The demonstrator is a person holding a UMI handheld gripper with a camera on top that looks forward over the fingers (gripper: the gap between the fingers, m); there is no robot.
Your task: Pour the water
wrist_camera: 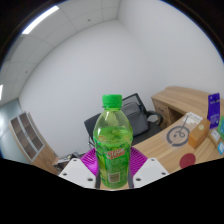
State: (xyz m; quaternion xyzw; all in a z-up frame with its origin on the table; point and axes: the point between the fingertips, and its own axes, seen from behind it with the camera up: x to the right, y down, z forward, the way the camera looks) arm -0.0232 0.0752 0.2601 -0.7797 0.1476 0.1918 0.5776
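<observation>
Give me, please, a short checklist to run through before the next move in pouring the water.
1. Bottle between the fingers of the tongs: ok.
2. Both fingers pressing on the bottle: ok, as far as the view shows; it is lifted off any surface.
3. Bottle upright: ok.
4. Green cap removed for pouring: not ok, it is on.
5. Receiving cup located: cannot tell; none clearly visible on the wooden table.

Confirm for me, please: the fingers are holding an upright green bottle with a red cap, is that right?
Not quite: the gripper view shows the cap is green, not red. The rest stands: the fingers hold the green bottle upright.
</observation>
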